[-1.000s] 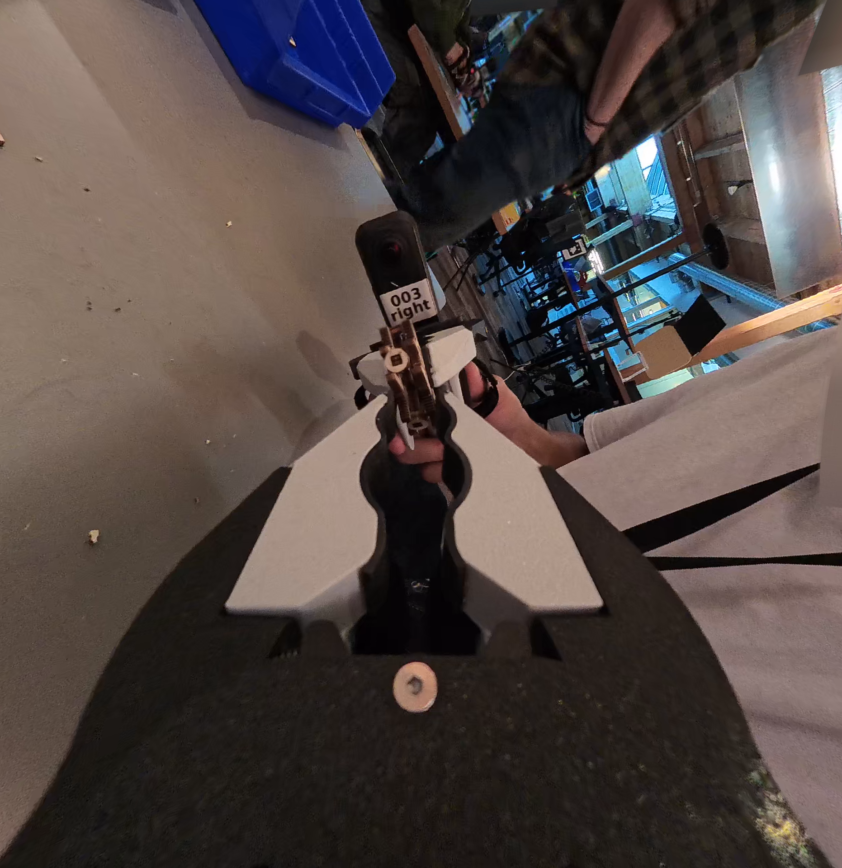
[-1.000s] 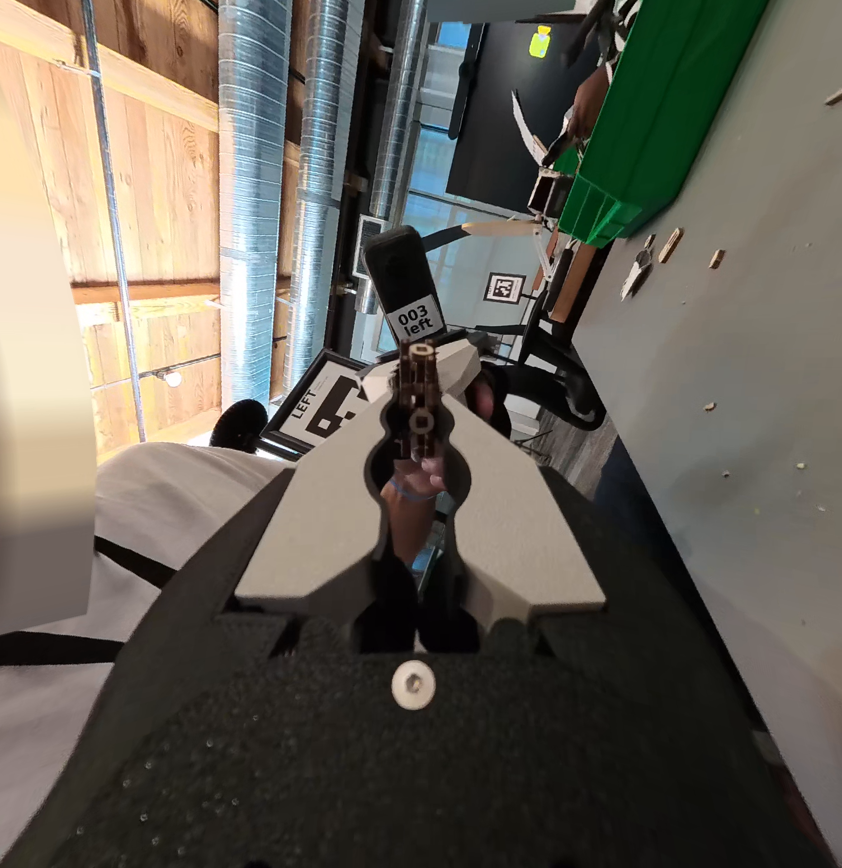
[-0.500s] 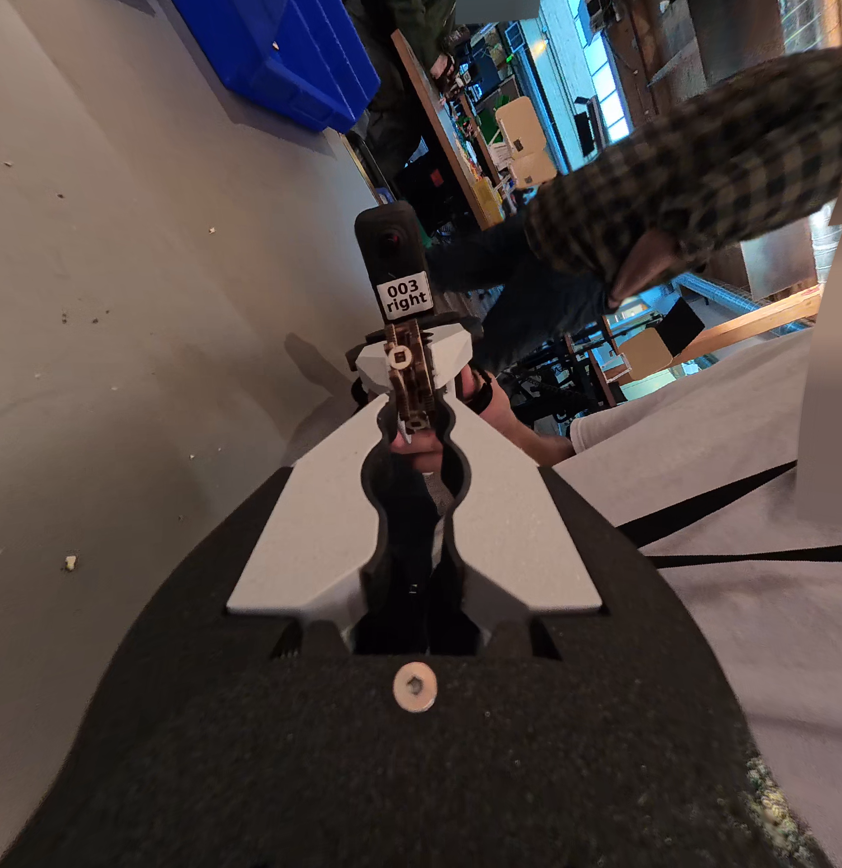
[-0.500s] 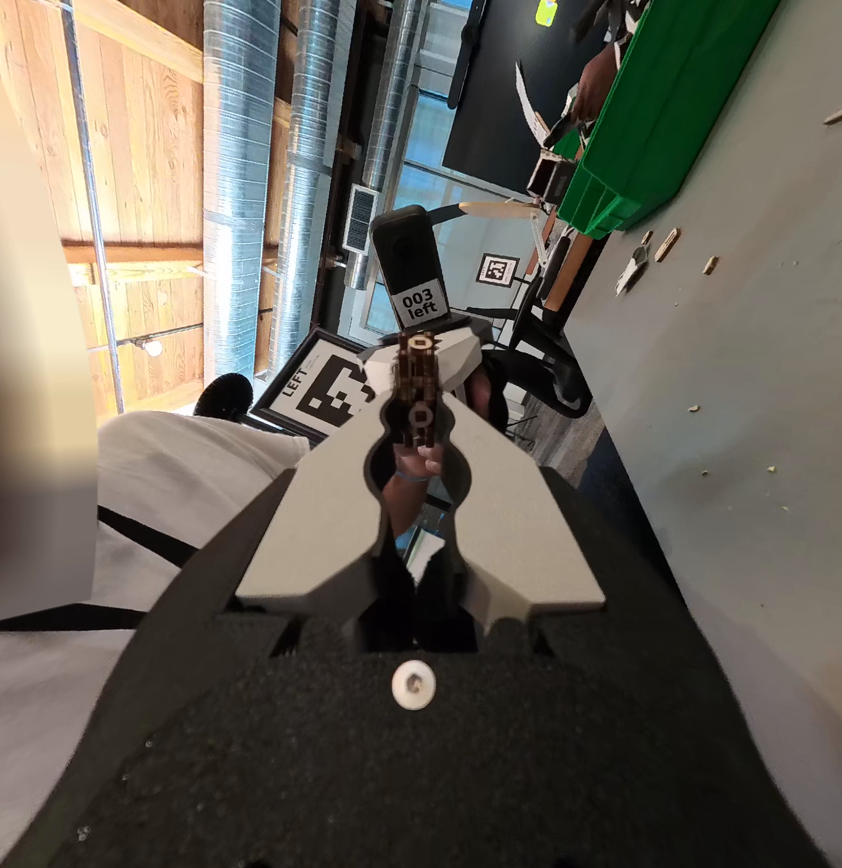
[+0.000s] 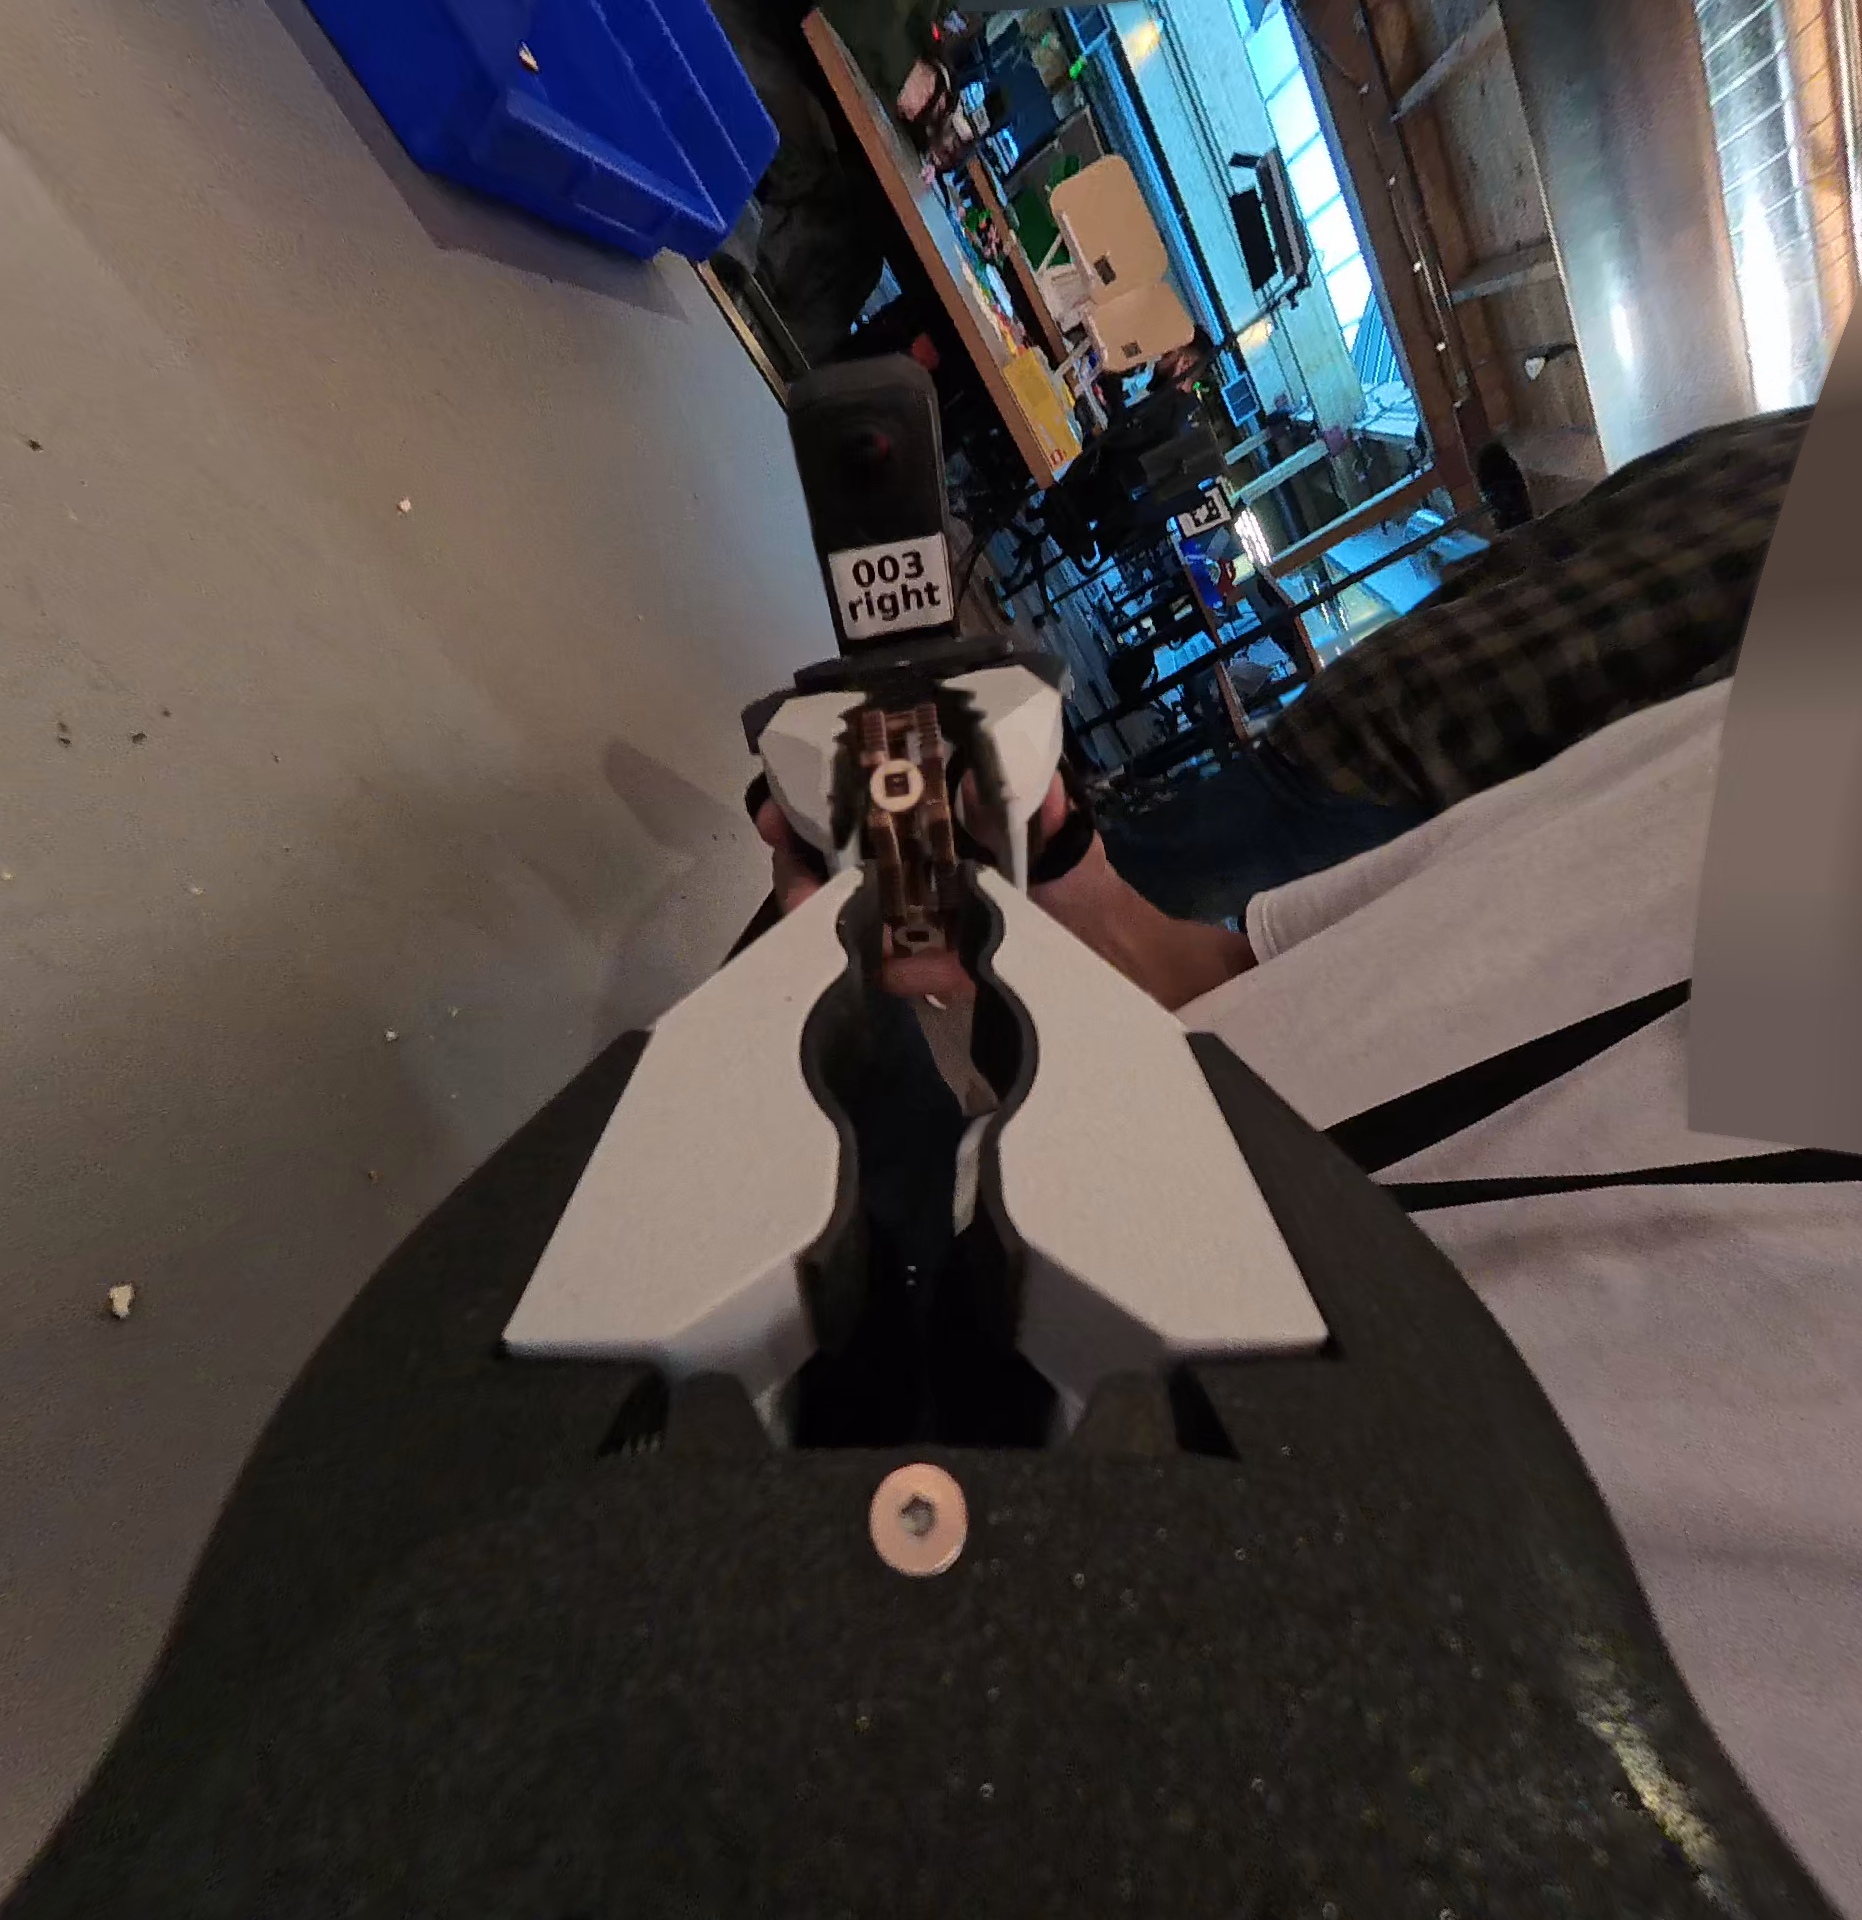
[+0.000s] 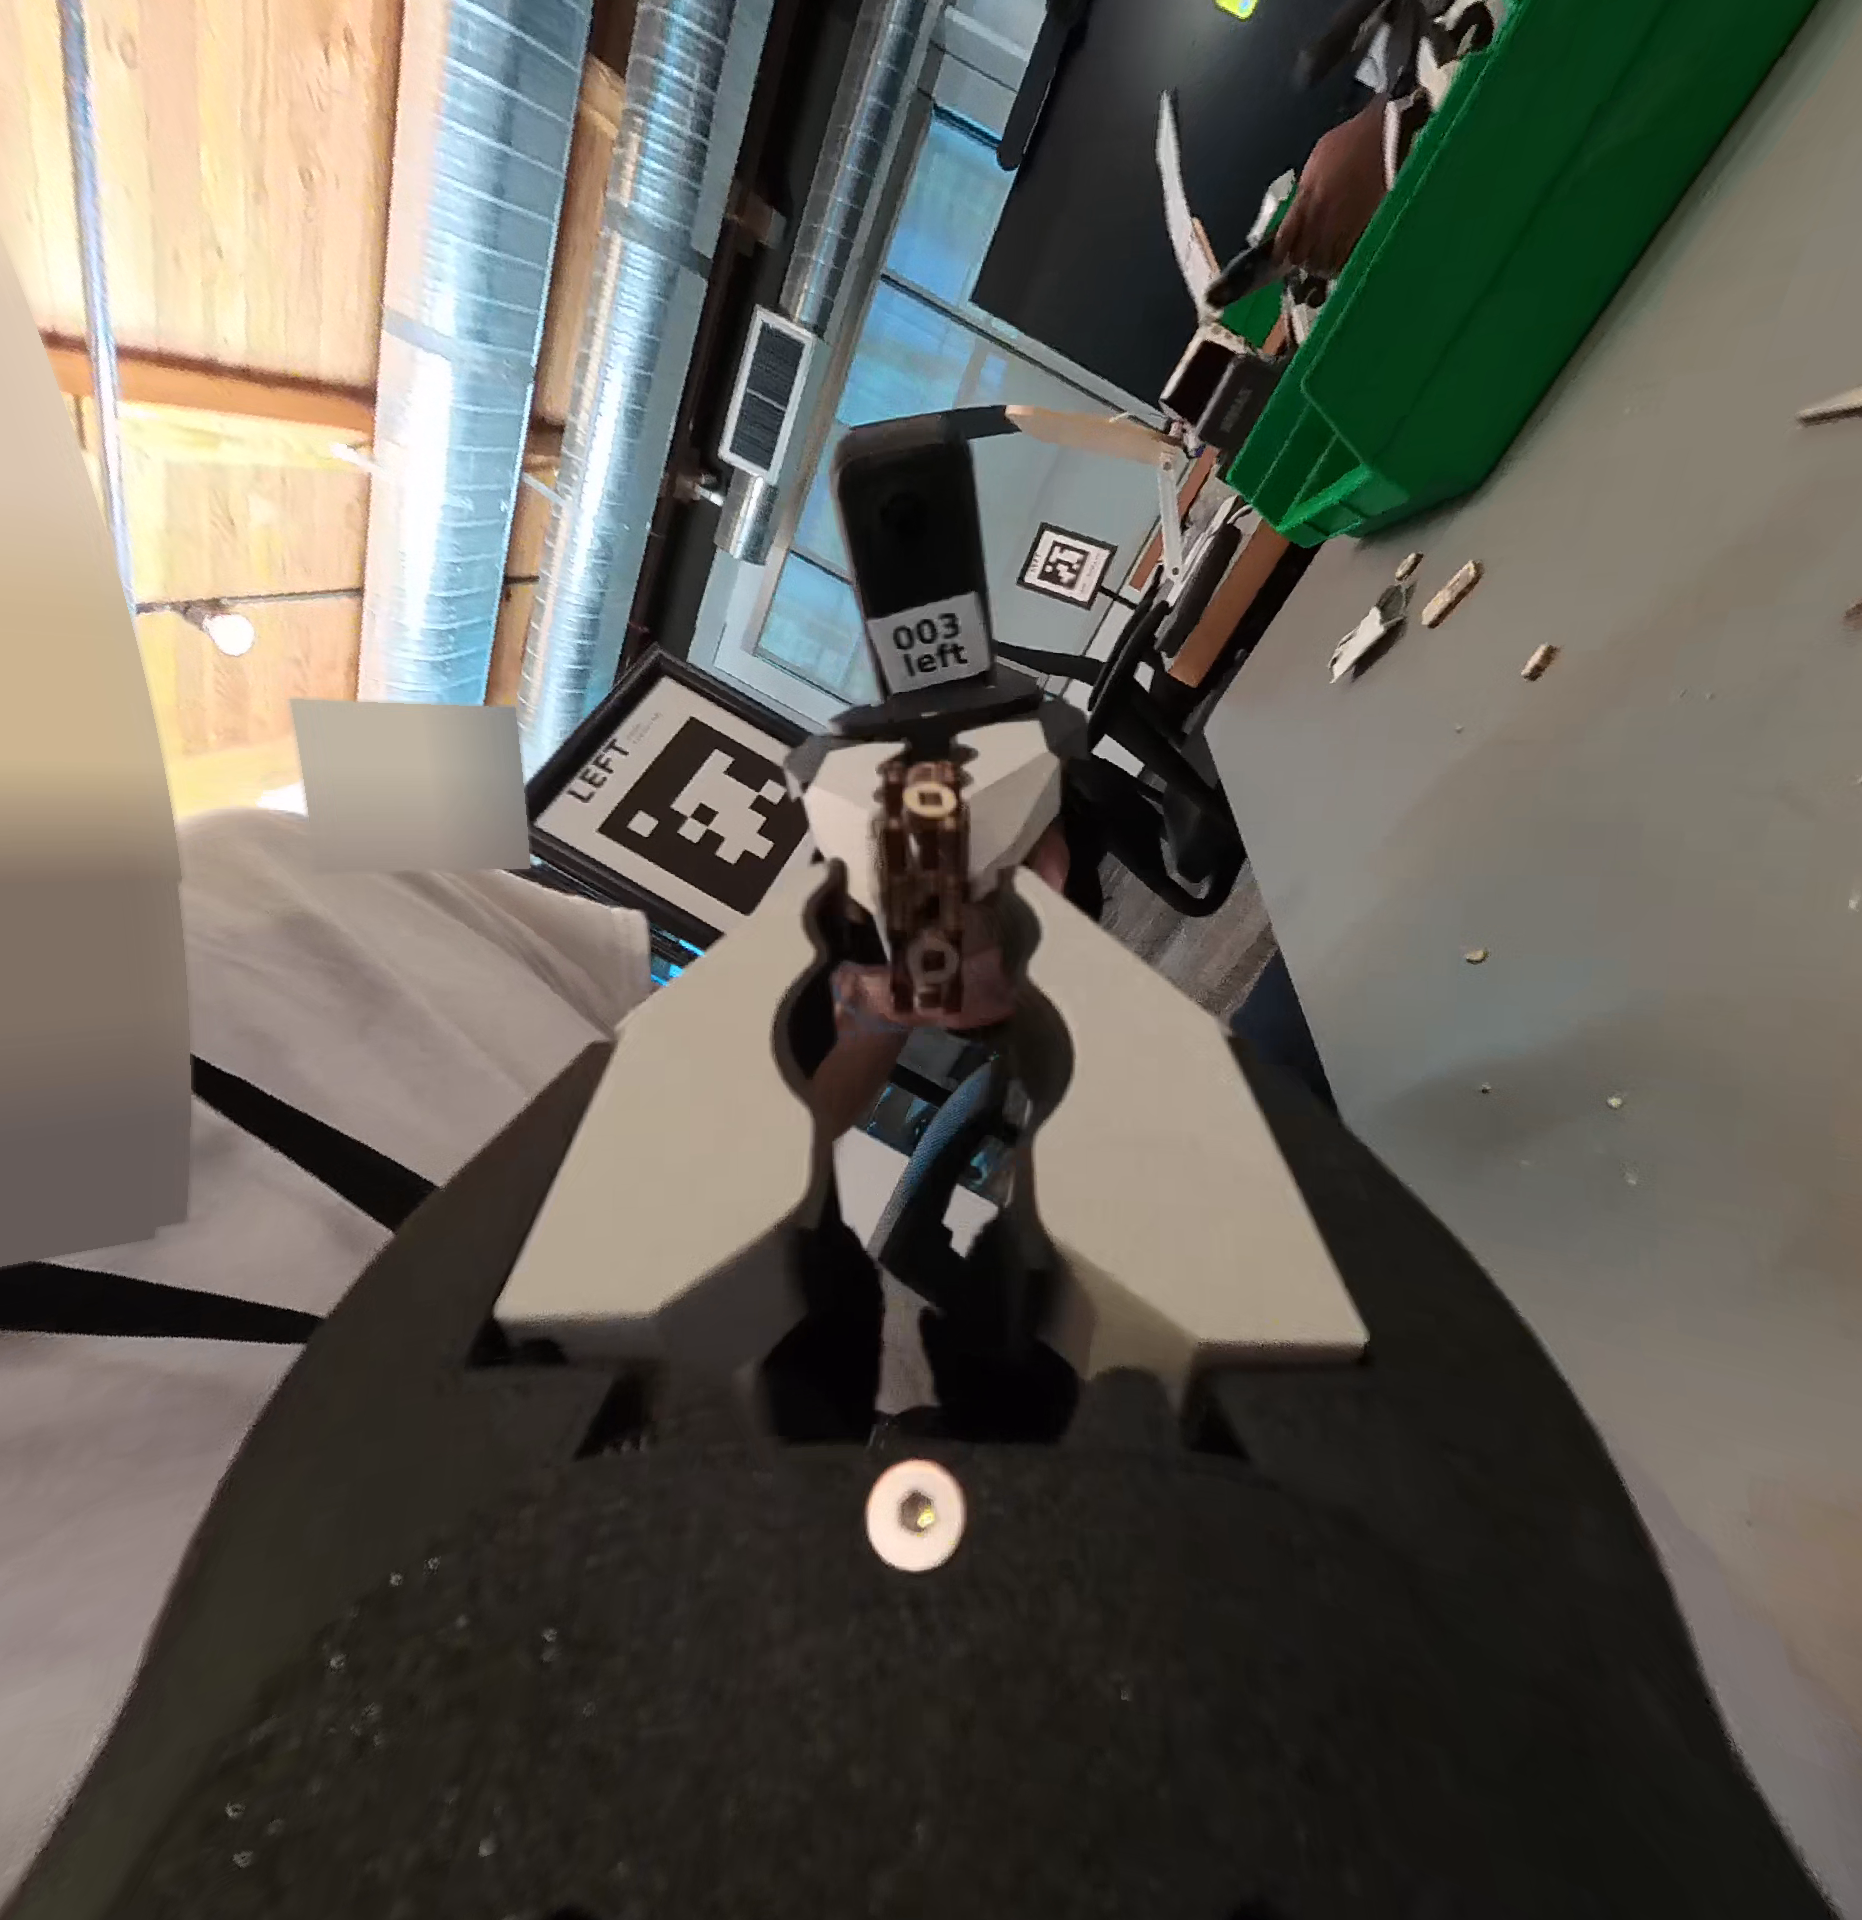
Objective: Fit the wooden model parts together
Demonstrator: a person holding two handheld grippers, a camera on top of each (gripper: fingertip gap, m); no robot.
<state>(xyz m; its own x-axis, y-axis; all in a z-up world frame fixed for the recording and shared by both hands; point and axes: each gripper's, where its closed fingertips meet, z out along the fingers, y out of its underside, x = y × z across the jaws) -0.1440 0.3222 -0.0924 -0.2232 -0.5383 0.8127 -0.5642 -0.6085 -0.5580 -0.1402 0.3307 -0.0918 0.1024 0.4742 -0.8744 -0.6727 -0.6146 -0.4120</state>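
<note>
A small wooden model (image 5: 909, 844) made of dark-edged laser-cut parts hangs in the air between my two grippers, which face each other tip to tip. My left gripper (image 5: 914, 902) is shut on the near end of it. My right gripper (image 6: 922, 914) is shut on the opposite end of the same model (image 6: 925, 883). Each view shows the other gripper's grey fingers and black camera behind the model. A hand behind it is partly hidden. The joints between the parts are too small to make out.
The grey table (image 5: 283, 727) lies along one side and carries crumbs of wood. A blue bin (image 5: 553, 104) and a green bin (image 6: 1478, 312) stand on it. Wooden scraps (image 6: 1446, 597) lie near the green bin. A person's plaid sleeve (image 5: 1529, 623) is behind. Only a small space, under 4 cm, lies between the two pairs of fingers.
Both grippers stay shut on the model and have tilted together, so the background has shifted. The plaid sleeve has moved from the top of the left wrist view to its right side.
</note>
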